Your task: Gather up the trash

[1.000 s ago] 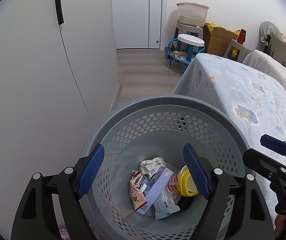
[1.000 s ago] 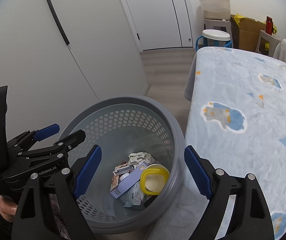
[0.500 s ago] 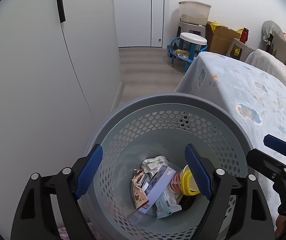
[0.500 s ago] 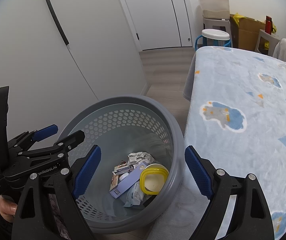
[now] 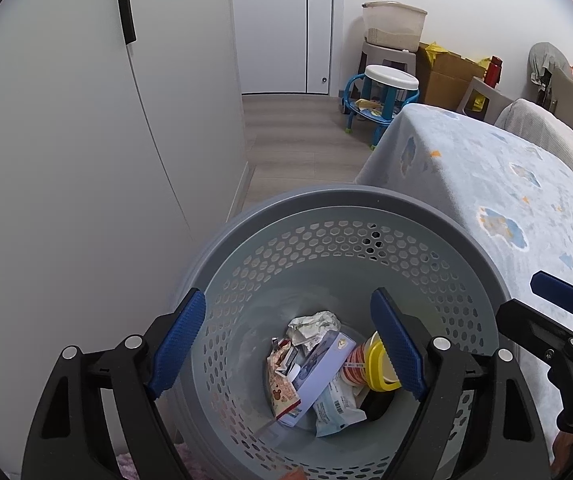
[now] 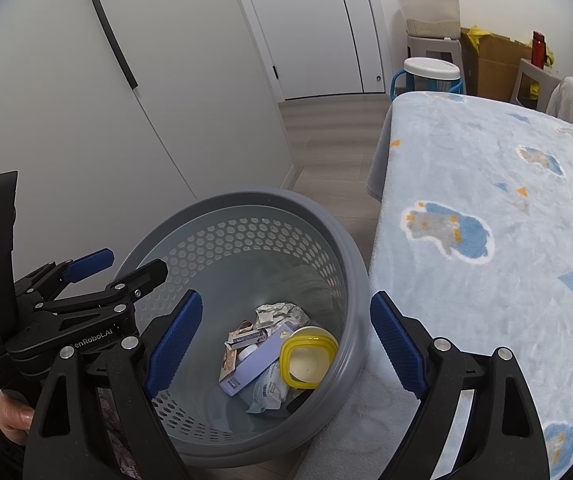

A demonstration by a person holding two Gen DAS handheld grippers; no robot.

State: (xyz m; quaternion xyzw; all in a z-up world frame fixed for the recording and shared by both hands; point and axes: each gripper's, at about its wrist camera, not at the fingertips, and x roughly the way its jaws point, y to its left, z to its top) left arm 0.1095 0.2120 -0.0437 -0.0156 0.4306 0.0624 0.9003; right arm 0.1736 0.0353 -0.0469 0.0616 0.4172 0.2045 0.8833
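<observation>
A grey perforated trash basket (image 5: 338,200) stands on the floor between a white wardrobe and a bed; it also shows in the right wrist view (image 6: 246,200). Trash lies at its bottom: crumpled paper (image 5: 312,326), a lilac box (image 5: 320,372), a snack wrapper (image 5: 282,394), a yellow-lidded cup (image 5: 378,366) (image 6: 306,356) and a white pouch (image 5: 336,406). My left gripper (image 5: 288,342) is open and empty above the basket. My right gripper (image 6: 284,342) is open and empty over the basket's right side. Each gripper shows in the other's view, the right one (image 5: 558,320) and the left one (image 6: 102,276).
A bed with a light blue cloud-print blanket (image 6: 486,216) lies right of the basket. A white wardrobe (image 5: 86,160) stands on the left. A wooden floor aisle (image 5: 298,148) leads to a white door. A blue stool (image 5: 382,96), boxes and a chair stand at the back.
Both grippers have stayed open over the basket. The left wrist view has drawn back and up slightly. The trash has not moved.
</observation>
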